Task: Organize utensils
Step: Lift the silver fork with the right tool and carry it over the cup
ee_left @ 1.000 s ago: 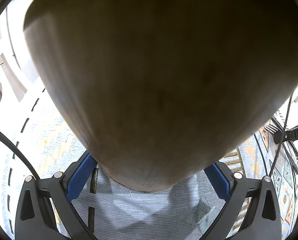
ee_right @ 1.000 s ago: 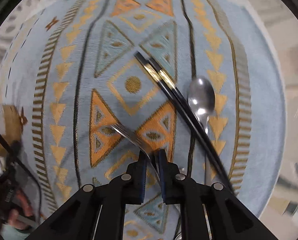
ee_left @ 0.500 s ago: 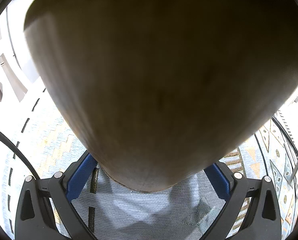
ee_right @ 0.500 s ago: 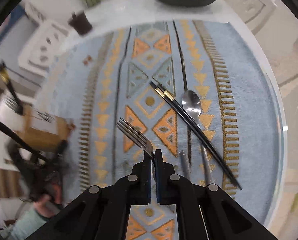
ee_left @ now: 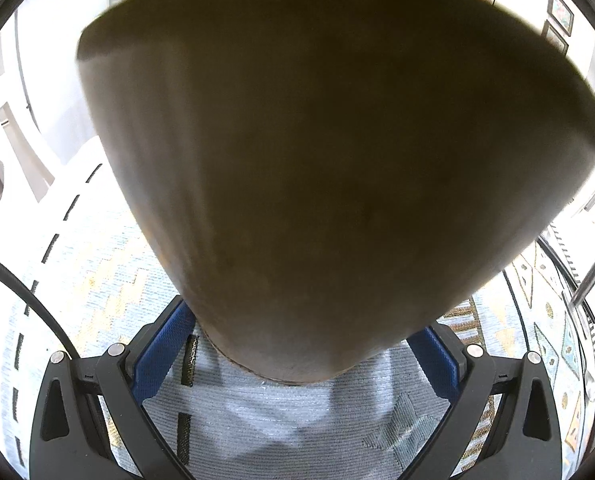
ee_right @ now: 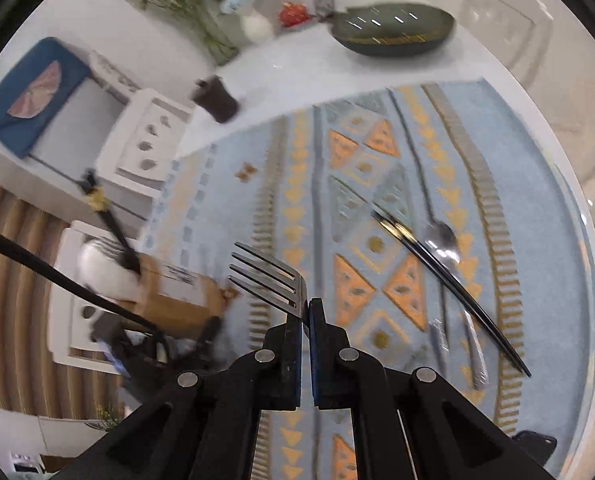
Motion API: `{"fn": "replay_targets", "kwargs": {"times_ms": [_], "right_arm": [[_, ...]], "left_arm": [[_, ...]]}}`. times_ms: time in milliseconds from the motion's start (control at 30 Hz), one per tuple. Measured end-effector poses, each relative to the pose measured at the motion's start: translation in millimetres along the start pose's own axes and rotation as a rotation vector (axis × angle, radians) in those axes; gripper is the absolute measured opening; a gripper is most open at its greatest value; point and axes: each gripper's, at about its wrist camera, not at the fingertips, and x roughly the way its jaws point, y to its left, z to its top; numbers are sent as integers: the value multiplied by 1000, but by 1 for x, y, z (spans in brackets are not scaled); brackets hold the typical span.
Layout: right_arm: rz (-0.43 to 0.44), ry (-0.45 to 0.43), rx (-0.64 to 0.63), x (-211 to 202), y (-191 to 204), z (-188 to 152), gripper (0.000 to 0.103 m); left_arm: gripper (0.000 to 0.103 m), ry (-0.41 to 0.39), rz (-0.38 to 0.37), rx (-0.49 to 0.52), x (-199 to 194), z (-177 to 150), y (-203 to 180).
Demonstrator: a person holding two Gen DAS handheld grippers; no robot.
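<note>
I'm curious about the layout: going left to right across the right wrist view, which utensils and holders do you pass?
Wooden utensil holder → fork, pinched in the right gripper fingers → black chopsticks → spoon, which lies partly under the chopsticks.

No legible text, brand, number or sign. Dark print on the wooden holder (ee_right: 185,292) label is blurred, unreadable.
</note>
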Motion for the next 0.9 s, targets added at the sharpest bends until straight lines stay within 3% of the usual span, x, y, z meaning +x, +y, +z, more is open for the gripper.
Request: {"fn": "replay_targets", "kwargs": {"times_ms": [267, 400, 633, 900], "right_arm": [[231, -155, -92, -42, 74, 32, 3], [301, -213, -159, -47, 114, 39, 3], [308, -217, -281, -25, 172, 38, 3], [284, -146, -304, 10, 181, 32, 3]], "left_arm": [[100, -9, -5, -1, -8, -2, 2], [100, -9, -4, -1, -10, -2, 3], [100, -17, -13, -6, -17, -1, 3], [100, -29, -16, -5, -24, -2, 3]]}}
